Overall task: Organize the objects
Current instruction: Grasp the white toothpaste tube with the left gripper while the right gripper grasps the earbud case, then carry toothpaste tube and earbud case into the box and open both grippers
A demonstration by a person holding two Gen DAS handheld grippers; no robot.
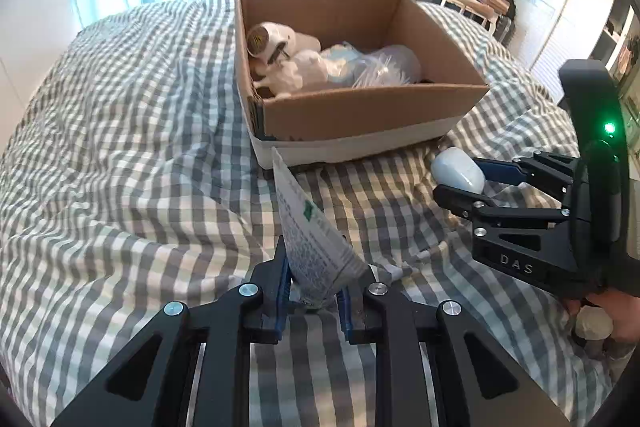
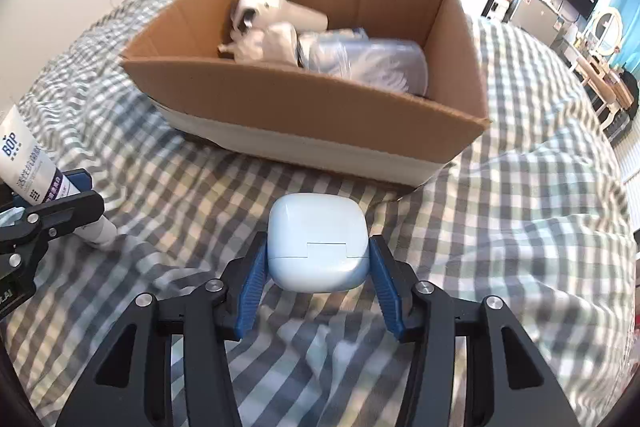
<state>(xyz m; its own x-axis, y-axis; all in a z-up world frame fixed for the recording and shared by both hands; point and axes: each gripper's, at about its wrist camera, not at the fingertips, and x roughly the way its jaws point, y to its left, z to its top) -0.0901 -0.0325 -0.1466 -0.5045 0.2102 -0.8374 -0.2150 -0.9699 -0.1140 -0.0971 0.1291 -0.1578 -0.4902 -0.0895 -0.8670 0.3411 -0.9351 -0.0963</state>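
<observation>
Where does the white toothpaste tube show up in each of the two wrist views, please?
Left wrist view: the toothpaste tube is at bottom centre, held between the left gripper fingers, crimped end pointing up toward the box.
Right wrist view: the tube sits at the far left edge, clamped in the left gripper.
Shared landmark: the cardboard box on the checked bedcover, beyond the tube in both.
</observation>
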